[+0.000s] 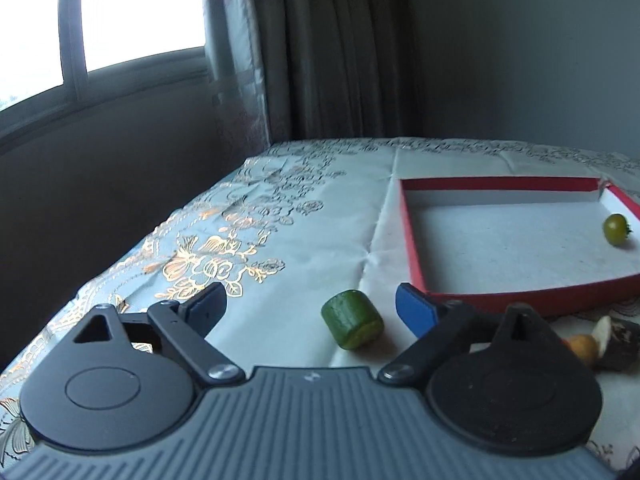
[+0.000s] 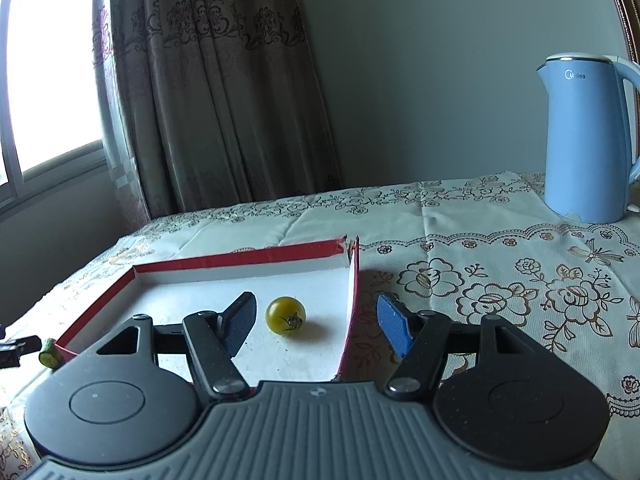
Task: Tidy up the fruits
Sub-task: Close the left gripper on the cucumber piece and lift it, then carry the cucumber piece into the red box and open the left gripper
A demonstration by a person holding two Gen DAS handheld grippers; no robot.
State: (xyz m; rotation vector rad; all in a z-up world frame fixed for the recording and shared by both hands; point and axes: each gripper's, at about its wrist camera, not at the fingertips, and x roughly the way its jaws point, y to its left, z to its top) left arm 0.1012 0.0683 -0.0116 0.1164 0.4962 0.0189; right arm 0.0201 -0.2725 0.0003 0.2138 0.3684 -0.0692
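Presently the left gripper (image 1: 308, 308) stands with its jaws wide and nothing pressed between them. A green cucumber piece (image 1: 352, 325) lies on its side on the tablecloth (image 1: 280, 248), in the gap ahead of the fingers but touching neither pad, just outside the near wall of the red tray (image 1: 416, 256). Further right in the left wrist view, an orange piece (image 1: 582, 347) and a dark piece (image 1: 618, 344) sit together on the cloth beside the tray's front corner; their kind cannot be told.

The right gripper (image 2: 316, 322) hangs over the tray's right side with its jaws moderately apart, holding nothing. A yellow-green cherry tomato (image 2: 285, 315) rests on the tray floor between the fingers, clear of both, and the tray's right wall (image 2: 352, 304) also falls within the gap. A blue kettle (image 2: 584, 136) stands well apart at the far right.

Assessment: one fruit is placed; the cucumber piece and the two small pieces remain outside. The step in hand appears to be collection of the cucumber by the left gripper. The next move calls for closing across its curved flanks, a lift clear of the tray wall, and release inside. Risk noted: lying on its side, the piece may roll if touched unevenly.
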